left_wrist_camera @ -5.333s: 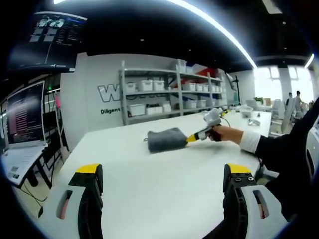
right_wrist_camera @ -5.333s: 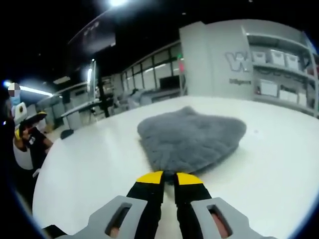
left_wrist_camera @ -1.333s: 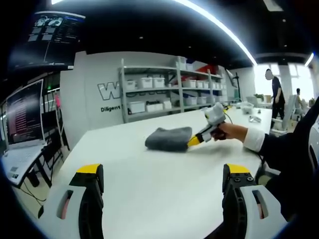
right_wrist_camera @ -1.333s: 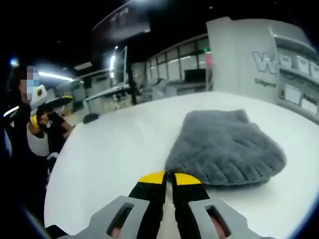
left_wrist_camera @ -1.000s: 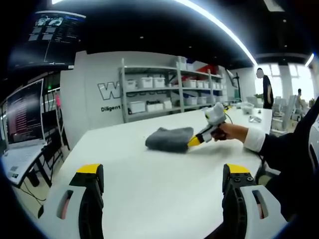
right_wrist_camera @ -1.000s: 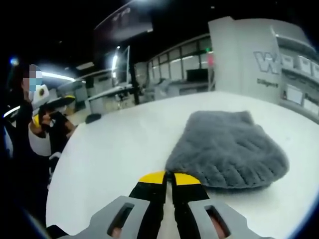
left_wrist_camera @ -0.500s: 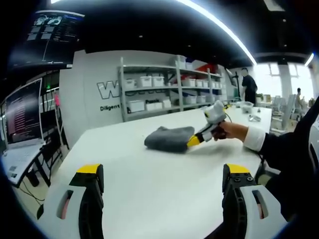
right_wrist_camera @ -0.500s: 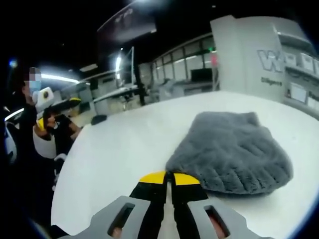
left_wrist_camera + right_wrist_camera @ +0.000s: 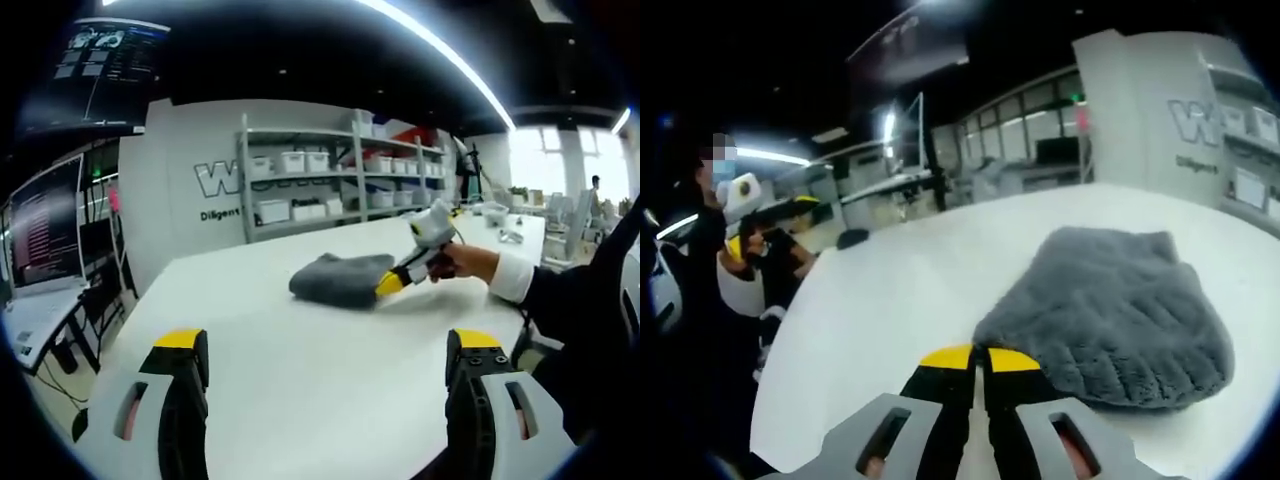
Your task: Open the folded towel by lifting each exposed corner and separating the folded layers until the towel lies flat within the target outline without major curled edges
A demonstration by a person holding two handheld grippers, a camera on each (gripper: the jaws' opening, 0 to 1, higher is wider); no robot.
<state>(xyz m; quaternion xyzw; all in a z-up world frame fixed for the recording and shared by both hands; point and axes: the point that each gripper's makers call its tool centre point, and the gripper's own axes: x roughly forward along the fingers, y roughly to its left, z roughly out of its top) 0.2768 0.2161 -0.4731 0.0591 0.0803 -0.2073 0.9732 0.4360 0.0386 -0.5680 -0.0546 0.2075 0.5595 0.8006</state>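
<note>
room: open office/lab; wall shelving with white storage bins (image 9: 300, 165) behind the table, monitors at one side, ceiling strip lights.
surface: large white table (image 9: 300, 370), mostly bare; no target outline can be made out on it in either view.
towel: grey fluffy folded towel (image 9: 1110, 310), also (image 9: 340, 276), lies far out on the table from the left gripper view, still a compact folded bundle; task looks barely started.
right gripper: yellow-tipped right gripper (image 9: 976, 358) has jaws pressed together with nothing visibly between them; tips sit at the towel's near edge, touching or just beside it. In the left gripper view the same tool (image 9: 392, 281) meets the towel's side, held by a hand (image 9: 462, 262) in a dark sleeve with a white cuff.
why there: my guess, tips are low at the edge to hunt for an exposed corner or top layer to lift.
left gripper: yellow-tipped left gripper (image 9: 330, 345) has jaws spread wide and empty, well apart from the towel; probably waiting to pin or take a second corner.
hidden: fold lines and corners unreadable in the pile; the towel's far side is out of sight in the right gripper view; whether the tips have caught any fibres, cannot tell.
background person: figure at that view's left edge, blurred, too small to read.
</note>
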